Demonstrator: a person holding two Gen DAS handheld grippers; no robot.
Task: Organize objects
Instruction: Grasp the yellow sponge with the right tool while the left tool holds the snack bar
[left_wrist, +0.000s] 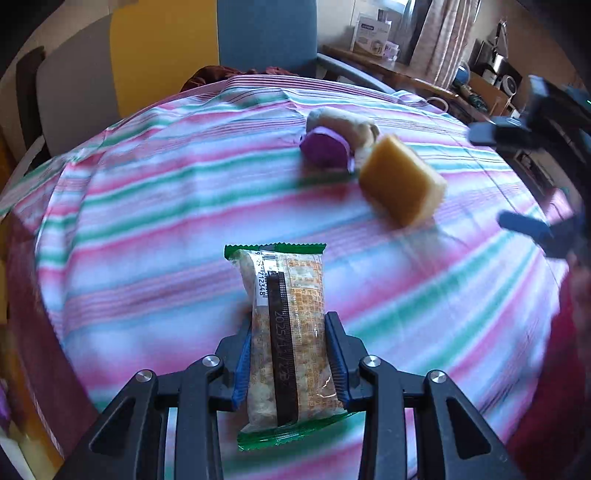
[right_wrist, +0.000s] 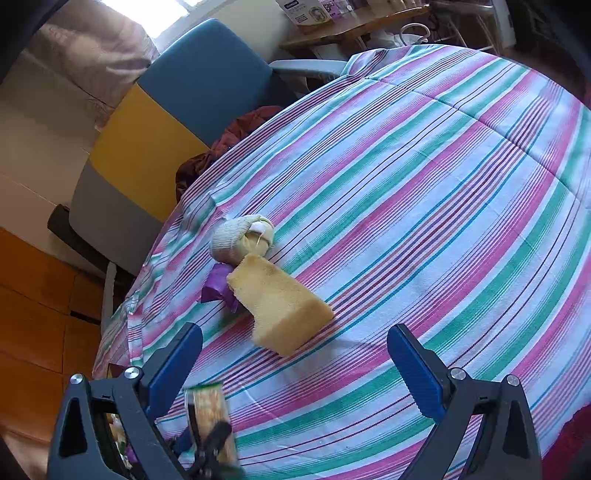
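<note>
Left gripper (left_wrist: 288, 354) clamps snack packet (left_wrist: 284, 332) above striped tablecloth (left_wrist: 147, 221).

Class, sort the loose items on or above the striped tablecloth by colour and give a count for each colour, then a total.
Yellow: 1, the sponge
Purple: 1, the purple item
Beige: 1, the rolled cloth
Green-edged clear: 1, the snack packet, held in the left gripper
Total: 4
</note>
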